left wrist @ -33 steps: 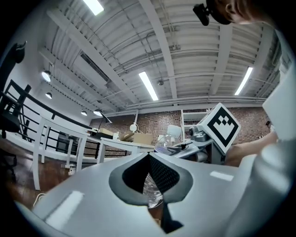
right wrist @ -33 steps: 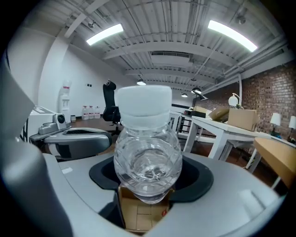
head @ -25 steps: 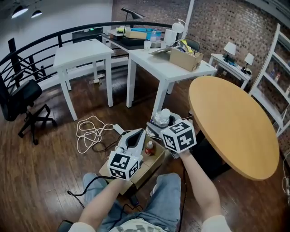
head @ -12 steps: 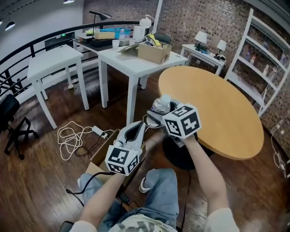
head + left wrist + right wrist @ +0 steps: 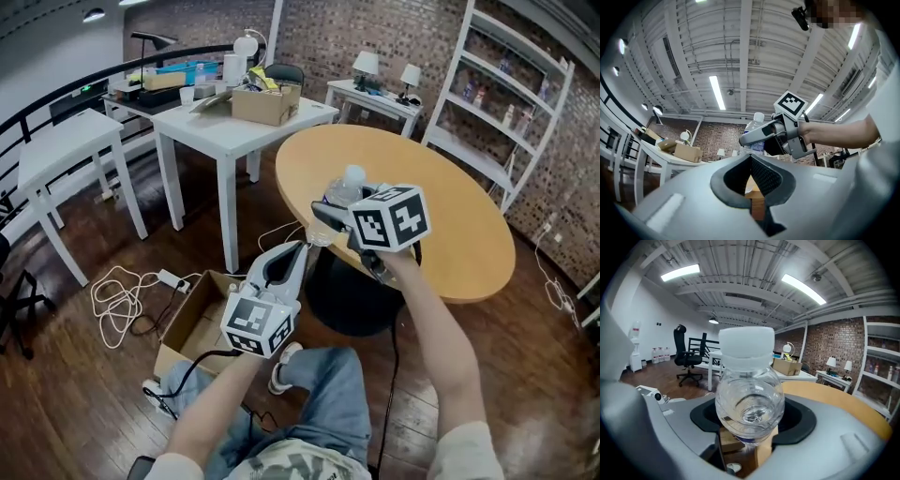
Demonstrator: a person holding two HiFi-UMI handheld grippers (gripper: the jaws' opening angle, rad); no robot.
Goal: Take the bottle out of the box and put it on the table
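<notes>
A clear plastic bottle (image 5: 345, 186) with a white cap sits between the jaws of my right gripper (image 5: 328, 210), which is shut on its body and holds it in the air by the near edge of the round wooden table (image 5: 459, 225). In the right gripper view the bottle (image 5: 747, 399) fills the middle, cap up. My left gripper (image 5: 296, 253) hovers lower and to the left, jaws together with nothing in them. The left gripper view looks up at the bottle (image 5: 756, 123) and the right gripper (image 5: 761, 136). The open cardboard box (image 5: 192, 323) lies on the floor below.
A white table (image 5: 234, 127) with a cardboard carton and clutter stands behind. White cables (image 5: 117, 300) lie on the wooden floor left of the box. White shelves (image 5: 525, 103) line the brick wall at right. The person's legs are under the grippers.
Both grippers have risen from over the box and swung toward the round table, the right one carrying the bottle. The left gripper now tilts upward.
</notes>
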